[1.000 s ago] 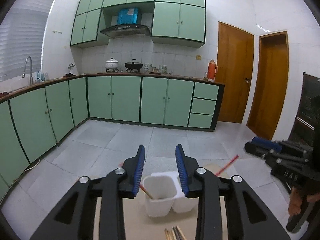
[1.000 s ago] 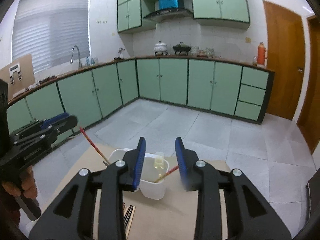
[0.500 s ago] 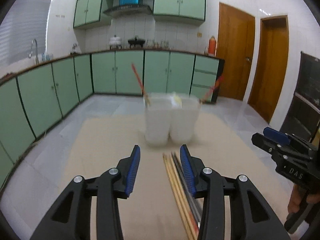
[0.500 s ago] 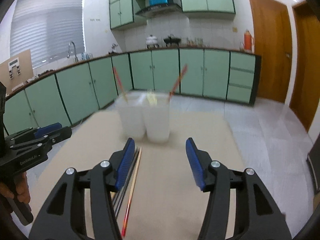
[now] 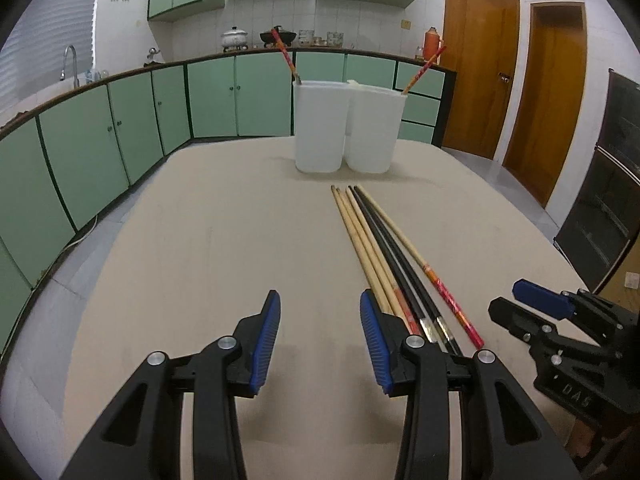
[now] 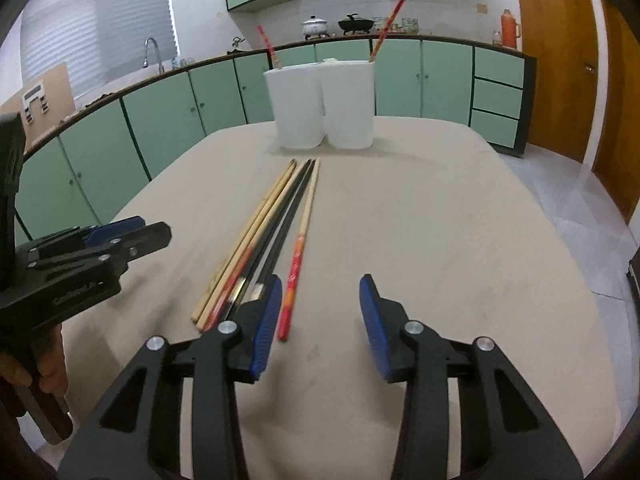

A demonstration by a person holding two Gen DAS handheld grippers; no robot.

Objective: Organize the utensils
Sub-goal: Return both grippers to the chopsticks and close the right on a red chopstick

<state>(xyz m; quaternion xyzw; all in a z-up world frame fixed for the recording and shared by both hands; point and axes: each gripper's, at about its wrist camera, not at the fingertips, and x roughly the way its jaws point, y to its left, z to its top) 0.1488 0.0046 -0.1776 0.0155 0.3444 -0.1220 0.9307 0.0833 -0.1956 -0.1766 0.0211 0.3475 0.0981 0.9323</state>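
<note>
Several chopsticks (image 5: 372,248) (image 6: 272,224), pale wood, black and red-ended, lie side by side on the beige table (image 5: 200,240). Behind them stands a white twin-compartment holder (image 5: 348,132) (image 6: 320,108). One red chopstick (image 5: 286,54) leans in its left compartment and another (image 5: 424,70) in its right. My left gripper (image 5: 320,320) hangs open just left of the bundle's near ends, nothing between its pads. My right gripper (image 6: 320,308) is to the right of the bundle; its jaws are closing on nothing. Each gripper shows in the other's view (image 5: 506,298) (image 6: 154,228).
Green kitchen cabinets (image 5: 120,140) with a counter run along the left and back walls. Two wooden doors (image 5: 480,68) are at the right, and a dark cabinet (image 5: 608,184) stands beside the table. A hand (image 6: 44,364) holds the left gripper's handle.
Both grippers have dropped from above the holder to low over the table, near the chopsticks' near ends. The holder is now further ahead. The right jaws spread wider, then narrowed.
</note>
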